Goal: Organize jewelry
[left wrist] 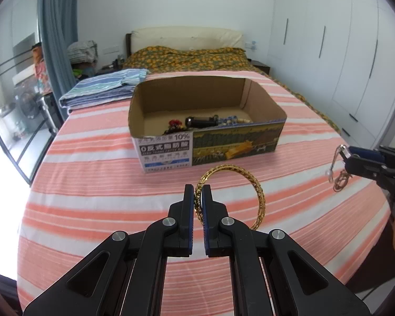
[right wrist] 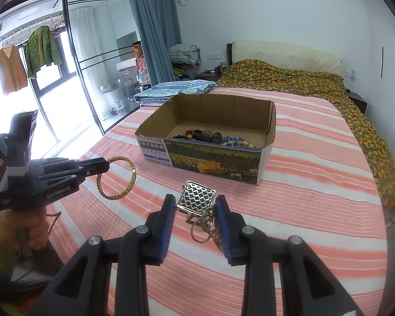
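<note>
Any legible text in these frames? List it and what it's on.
"10%": white end panel of the open cardboard box.
Chinese print below it on that panel: too blurred to read.
"GenRobot.AI": side of the black left gripper, seen from the right wrist.
Nothing else legible.

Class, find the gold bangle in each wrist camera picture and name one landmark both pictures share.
Left wrist view: gold bangle at lower centre, clamped in the left gripper.
Right wrist view: gold bangle at left, lifted off the striped bedspread.
Shared landmark: the open cardboard box of jewelry beyond it.
</note>
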`<state>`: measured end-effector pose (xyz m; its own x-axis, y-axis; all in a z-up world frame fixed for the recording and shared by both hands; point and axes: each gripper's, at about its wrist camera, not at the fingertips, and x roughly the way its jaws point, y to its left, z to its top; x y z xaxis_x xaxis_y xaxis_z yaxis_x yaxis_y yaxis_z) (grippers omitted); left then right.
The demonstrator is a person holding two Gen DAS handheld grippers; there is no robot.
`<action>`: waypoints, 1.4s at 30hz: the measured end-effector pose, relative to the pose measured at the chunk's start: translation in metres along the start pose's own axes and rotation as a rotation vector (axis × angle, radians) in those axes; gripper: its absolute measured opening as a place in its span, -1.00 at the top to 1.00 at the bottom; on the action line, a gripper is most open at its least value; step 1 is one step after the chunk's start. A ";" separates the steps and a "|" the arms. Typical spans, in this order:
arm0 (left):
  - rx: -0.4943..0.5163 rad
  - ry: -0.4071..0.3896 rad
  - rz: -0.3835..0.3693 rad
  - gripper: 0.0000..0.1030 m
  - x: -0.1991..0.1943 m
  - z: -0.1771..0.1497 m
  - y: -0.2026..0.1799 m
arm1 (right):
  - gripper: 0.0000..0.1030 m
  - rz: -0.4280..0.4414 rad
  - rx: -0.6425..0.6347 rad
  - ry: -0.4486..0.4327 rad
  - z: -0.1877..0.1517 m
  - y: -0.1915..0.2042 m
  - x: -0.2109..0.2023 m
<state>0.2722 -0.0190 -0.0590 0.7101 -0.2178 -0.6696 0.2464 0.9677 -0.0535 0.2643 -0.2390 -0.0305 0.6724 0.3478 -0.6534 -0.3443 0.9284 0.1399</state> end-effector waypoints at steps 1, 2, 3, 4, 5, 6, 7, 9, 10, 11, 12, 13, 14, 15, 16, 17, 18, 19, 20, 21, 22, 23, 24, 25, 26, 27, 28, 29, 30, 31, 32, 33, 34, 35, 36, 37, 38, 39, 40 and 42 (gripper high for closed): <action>-0.001 -0.001 -0.009 0.92 -0.001 0.003 0.001 | 0.38 0.007 0.008 -0.003 0.004 -0.002 0.001; -0.007 -0.002 -0.021 0.92 -0.002 0.006 0.003 | 0.38 0.011 0.012 -0.005 0.007 -0.003 0.002; -0.016 -0.004 -0.039 0.93 -0.003 0.011 0.006 | 0.38 0.018 0.018 -0.009 0.012 -0.005 0.004; -0.025 -0.007 -0.054 0.93 -0.005 0.017 0.009 | 0.38 0.025 0.023 -0.015 0.019 -0.007 0.006; -0.033 -0.012 -0.064 0.93 -0.007 0.024 0.012 | 0.38 0.032 0.026 -0.020 0.025 -0.008 0.007; -0.043 -0.022 -0.072 0.93 -0.008 0.034 0.017 | 0.38 0.042 0.027 -0.026 0.033 -0.009 0.009; -0.050 -0.029 -0.078 0.93 -0.009 0.042 0.020 | 0.38 0.051 0.029 -0.033 0.042 -0.011 0.012; -0.066 -0.043 -0.091 0.93 -0.006 0.062 0.028 | 0.38 0.061 0.031 -0.048 0.060 -0.014 0.020; -0.073 -0.048 -0.092 0.93 -0.002 0.073 0.031 | 0.38 0.066 0.035 -0.056 0.073 -0.016 0.026; -0.074 -0.054 -0.087 0.93 0.002 0.083 0.034 | 0.38 0.070 0.036 -0.059 0.079 -0.018 0.030; -0.071 -0.059 -0.077 0.92 0.008 0.094 0.035 | 0.38 0.069 0.036 -0.065 0.090 -0.021 0.038; -0.068 -0.060 -0.071 0.92 0.017 0.104 0.037 | 0.38 0.062 0.041 -0.067 0.102 -0.025 0.048; -0.071 -0.056 -0.073 0.92 0.027 0.112 0.039 | 0.38 0.061 0.045 -0.065 0.107 -0.027 0.055; -0.077 -0.048 -0.077 0.92 0.038 0.121 0.041 | 0.38 0.062 0.049 -0.056 0.115 -0.032 0.067; -0.082 -0.041 -0.075 0.92 0.050 0.128 0.043 | 0.38 0.055 0.051 -0.049 0.120 -0.035 0.077; -0.088 -0.034 -0.068 0.92 0.062 0.134 0.045 | 0.38 0.038 0.051 -0.037 0.126 -0.041 0.092; -0.093 -0.020 -0.064 0.92 0.077 0.141 0.046 | 0.38 0.034 0.050 -0.024 0.130 -0.045 0.103; -0.095 -0.009 -0.063 0.92 0.088 0.144 0.047 | 0.38 0.026 0.050 -0.006 0.134 -0.049 0.116; -0.096 0.006 -0.059 0.92 0.101 0.148 0.047 | 0.38 0.015 0.051 0.009 0.137 -0.053 0.127; -0.095 0.020 -0.056 0.92 0.113 0.150 0.047 | 0.38 0.008 0.050 0.024 0.138 -0.057 0.140; -0.089 0.033 -0.051 0.91 0.121 0.150 0.046 | 0.38 0.003 0.049 0.044 0.139 -0.061 0.153; -0.081 0.044 -0.046 0.89 0.132 0.150 0.045 | 0.36 -0.001 0.047 0.064 0.140 -0.063 0.163; -0.074 0.052 -0.040 0.87 0.140 0.149 0.044 | 0.30 -0.012 0.047 0.080 0.140 -0.065 0.171; -0.069 0.055 -0.032 0.86 0.145 0.147 0.042 | 0.16 -0.027 0.050 0.088 0.139 -0.067 0.178; -0.064 0.057 -0.023 0.67 0.148 0.146 0.042 | -0.30 -0.041 0.055 0.088 0.138 -0.069 0.184; -0.062 0.057 -0.012 0.21 0.151 0.143 0.042 | -0.52 -0.059 0.059 0.077 0.137 -0.072 0.186; -0.066 0.049 0.000 -0.04 0.152 0.141 0.042 | -0.52 -0.081 0.056 0.058 0.137 -0.074 0.186; -0.070 0.035 0.013 -0.40 0.149 0.138 0.043 | -0.52 -0.111 0.050 0.034 0.136 -0.075 0.183; -0.073 0.008 0.028 -0.49 0.144 0.135 0.044 | -0.52 -0.126 0.050 0.021 0.136 -0.076 0.181; -0.071 -0.005 0.031 -0.49 0.143 0.133 0.045 | -0.53 -0.131 0.051 0.011 0.137 -0.076 0.177; -0.068 -0.014 0.036 -0.52 0.138 0.132 0.044 | -0.53 -0.135 0.044 0.000 0.135 -0.075 0.171; -0.067 -0.023 0.047 -0.60 0.134 0.131 0.044 | -0.53 -0.148 0.028 -0.006 0.135 -0.073 0.165; -0.064 -0.036 0.065 -0.66 0.128 0.130 0.043 | -0.54 -0.171 0.005 -0.020 0.133 -0.068 0.157; -0.062 -0.050 0.086 -0.78 0.122 0.129 0.043 | -0.54 -0.187 -0.011 -0.036 0.134 -0.065 0.152; -0.056 -0.074 0.114 -0.90 0.113 0.129 0.040 | -0.54 -0.209 -0.029 -0.070 0.132 -0.060 0.139; -0.050 -0.099 0.143 -0.94 0.104 0.129 0.037 | -0.54 -0.225 -0.029 -0.123 0.129 -0.054 0.123; -0.043 -0.120 0.169 -0.97 0.097 0.129 0.035 | -0.54 -0.234 -0.022 -0.166 0.128 -0.050 0.110; -0.032 -0.148 0.199 -0.98 0.085 0.129 0.030 | -0.60 -0.243 -0.009 -0.214 0.126 -0.046 0.096; -0.025 -0.166 0.215 -0.99 0.077 0.129 0.027 | -0.68 -0.255 0.006 -0.253 0.124 -0.043 0.083; -0.022 -0.213 0.261 -0.99 0.057 0.128 0.020 | -0.84 -0.267 0.073 -0.299 0.121 -0.039 0.064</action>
<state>0.4024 -0.0288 -0.0036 0.8697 0.0187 -0.4932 0.0250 0.9963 0.0818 0.4004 -0.2373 0.0125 0.8965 0.1059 -0.4301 -0.0915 0.9943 0.0542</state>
